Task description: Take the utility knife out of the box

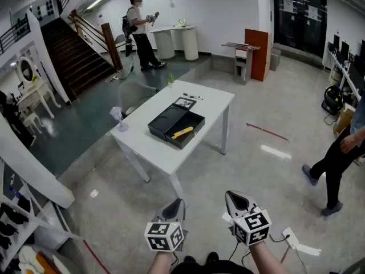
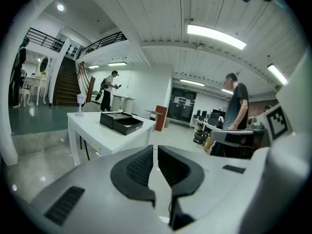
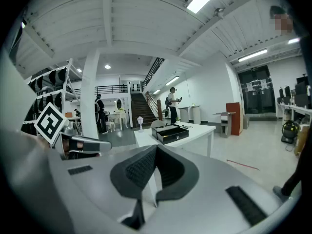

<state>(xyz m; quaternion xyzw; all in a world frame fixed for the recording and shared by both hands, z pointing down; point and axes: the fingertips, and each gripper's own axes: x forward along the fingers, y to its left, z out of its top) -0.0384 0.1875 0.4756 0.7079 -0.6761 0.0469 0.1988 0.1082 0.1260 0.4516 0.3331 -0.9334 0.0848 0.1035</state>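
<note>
left gripper, right gripper, abreast, fingers closed

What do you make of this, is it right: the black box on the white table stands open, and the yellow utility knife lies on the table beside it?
Not quite. The head view shows the yellow utility knife lying inside the open black box, not on the table beside it. The rest holds: the box stands open on the white table.

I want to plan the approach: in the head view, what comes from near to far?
Left gripper, right gripper (side by side) → white table → black box holding the yellow utility knife → person by the stairs.
</note>
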